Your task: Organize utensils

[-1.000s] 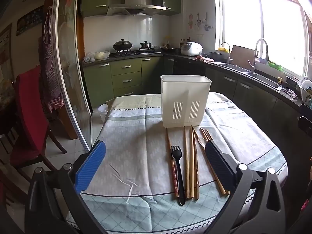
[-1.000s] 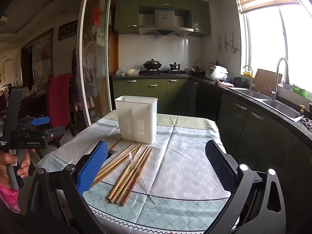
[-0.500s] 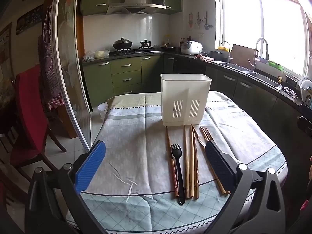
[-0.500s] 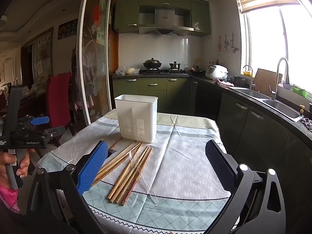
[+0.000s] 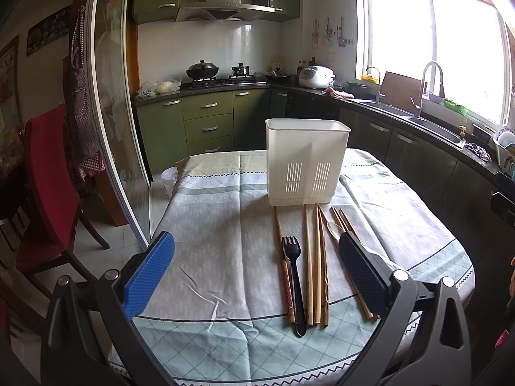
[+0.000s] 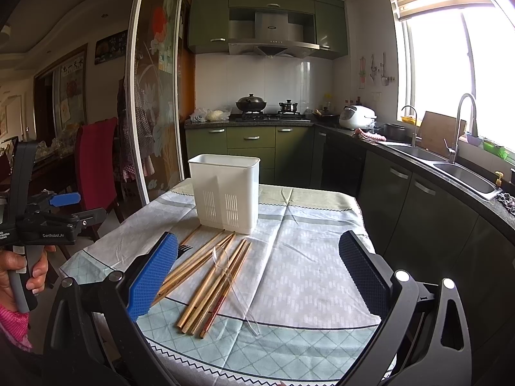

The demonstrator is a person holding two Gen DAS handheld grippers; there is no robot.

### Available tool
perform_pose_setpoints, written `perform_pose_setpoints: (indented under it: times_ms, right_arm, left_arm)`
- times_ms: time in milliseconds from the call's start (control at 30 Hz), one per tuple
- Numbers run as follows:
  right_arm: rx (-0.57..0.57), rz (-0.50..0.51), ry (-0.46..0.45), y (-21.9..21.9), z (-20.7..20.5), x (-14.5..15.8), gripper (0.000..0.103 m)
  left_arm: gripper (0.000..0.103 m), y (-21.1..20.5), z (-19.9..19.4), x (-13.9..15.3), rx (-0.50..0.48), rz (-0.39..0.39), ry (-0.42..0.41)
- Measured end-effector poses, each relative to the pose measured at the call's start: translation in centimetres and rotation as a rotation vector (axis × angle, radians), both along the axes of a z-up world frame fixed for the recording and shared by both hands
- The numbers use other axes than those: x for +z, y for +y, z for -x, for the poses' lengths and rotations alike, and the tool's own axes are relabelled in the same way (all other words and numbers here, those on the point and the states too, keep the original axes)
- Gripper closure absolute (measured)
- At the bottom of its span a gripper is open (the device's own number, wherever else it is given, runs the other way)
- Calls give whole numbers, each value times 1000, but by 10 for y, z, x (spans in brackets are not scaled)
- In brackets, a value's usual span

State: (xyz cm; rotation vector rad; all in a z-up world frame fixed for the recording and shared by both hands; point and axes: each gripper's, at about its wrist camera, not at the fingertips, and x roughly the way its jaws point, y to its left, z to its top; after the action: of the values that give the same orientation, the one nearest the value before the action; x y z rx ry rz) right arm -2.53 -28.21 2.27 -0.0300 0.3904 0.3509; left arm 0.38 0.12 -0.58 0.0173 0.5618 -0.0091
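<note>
A white slotted utensil holder (image 5: 307, 164) stands upright on the table; it also shows in the right wrist view (image 6: 225, 189). In front of it lie several wooden chopsticks (image 5: 317, 263), a black plastic fork (image 5: 294, 283) and a clear plastic spoon (image 6: 233, 284). The chopsticks also show in the right wrist view (image 6: 209, 276). My left gripper (image 5: 257, 267) is open and empty, hovering above the near table edge, left of the utensils. My right gripper (image 6: 259, 267) is open and empty, above the near edge, right of the utensils.
The table wears a pale checked cloth (image 5: 225, 225). A red chair (image 5: 48, 186) and a glass sliding door (image 5: 109, 112) stand on the left. Green cabinets, a stove (image 5: 219, 78) and a sink counter (image 5: 418, 119) line the back and right.
The right gripper has drifted slightly nearer the table. The left gripper has barely moved. The utensils and holder have not moved.
</note>
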Motion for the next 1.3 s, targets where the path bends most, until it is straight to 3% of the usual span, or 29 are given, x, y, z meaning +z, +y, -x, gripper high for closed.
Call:
perform_pose_setpoints:
  times_ms: [1300]
  right_arm:
    - [4, 9, 21, 8, -5, -7, 4]
  left_arm:
    - [6, 8, 0, -4, 10, 9, 16]
